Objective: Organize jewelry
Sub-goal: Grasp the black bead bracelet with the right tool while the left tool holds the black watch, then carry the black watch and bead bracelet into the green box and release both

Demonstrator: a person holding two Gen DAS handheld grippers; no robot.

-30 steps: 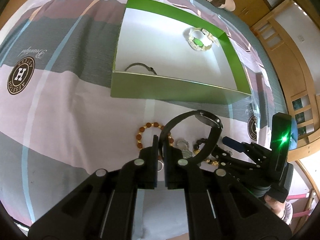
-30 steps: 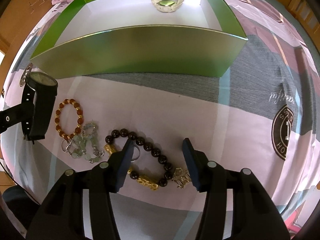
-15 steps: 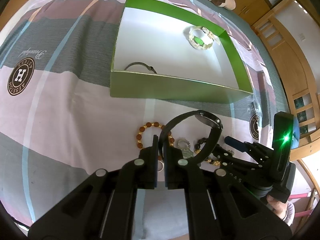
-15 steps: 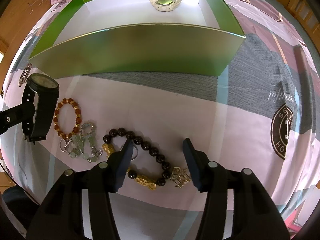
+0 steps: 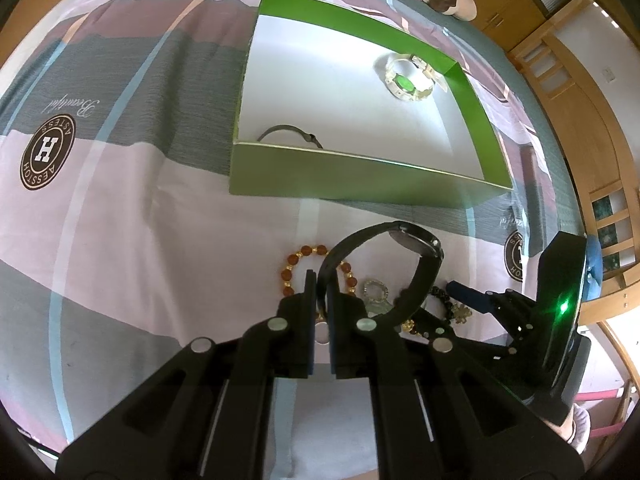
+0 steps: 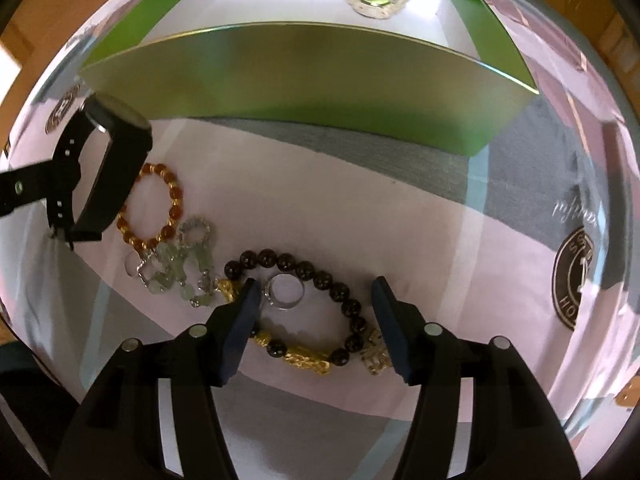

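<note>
Two tools working over a bed. Nearest, left tool clenching the strap of a black wristwatch, holding it lifted clear of the patterned bedsheet, dial end hanging free to the right. Likely light but top-heavy at the case, the soft strap bending and swinging; pinching close to the case probably steadier than far out on the strap. Right tool standing released, jaws wide apart, hovering low over a black-and-gold bead bracelet with a small silver ring lying inside its loop, just beside the left finger. Beads looking hard, round and slippery on an elastic, so closing across the cord between beads seeming safer than on one bead; ring small enough to slip away. Just left, lying tangled: a pale green stone chain touching an amber bead bracelet. Further off, sitting open: a green box, white inside, holding a thin dark band by the near wall and a pale bracelet with a green stone in the far right corner.
</note>
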